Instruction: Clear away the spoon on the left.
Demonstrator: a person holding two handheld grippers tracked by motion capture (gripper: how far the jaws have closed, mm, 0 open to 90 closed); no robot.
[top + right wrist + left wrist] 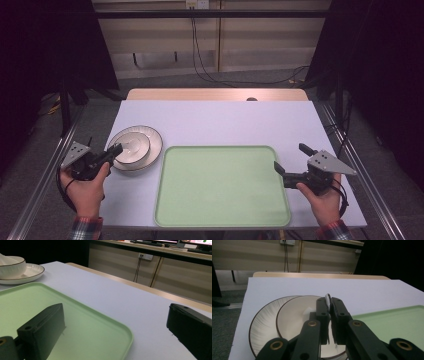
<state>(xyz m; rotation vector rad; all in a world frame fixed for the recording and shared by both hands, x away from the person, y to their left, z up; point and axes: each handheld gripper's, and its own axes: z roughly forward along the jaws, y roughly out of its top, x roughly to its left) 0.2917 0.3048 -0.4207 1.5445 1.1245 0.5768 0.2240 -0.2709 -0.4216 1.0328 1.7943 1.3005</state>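
Observation:
A white bowl (131,146) with a brown rim sits on a matching plate (154,136) at the table's left. My left gripper (116,149) reaches over the bowl's near edge. In the left gripper view its jaws (329,301) are shut on a thin white piece, seemingly a spoon handle (327,298), that rises from the bowl (294,315). My right gripper (290,156) hovers open at the right edge of the green tray (222,185), nothing between its jaws (116,312). In the right gripper view the bowl (12,268) and plate (31,272) are far off at top left.
The pale green tray (100,340) lies empty at the front middle of the white table (215,120). A wooden strip (215,94) borders the far edge. Metal rails run along both sides, and cables hang on the wall behind.

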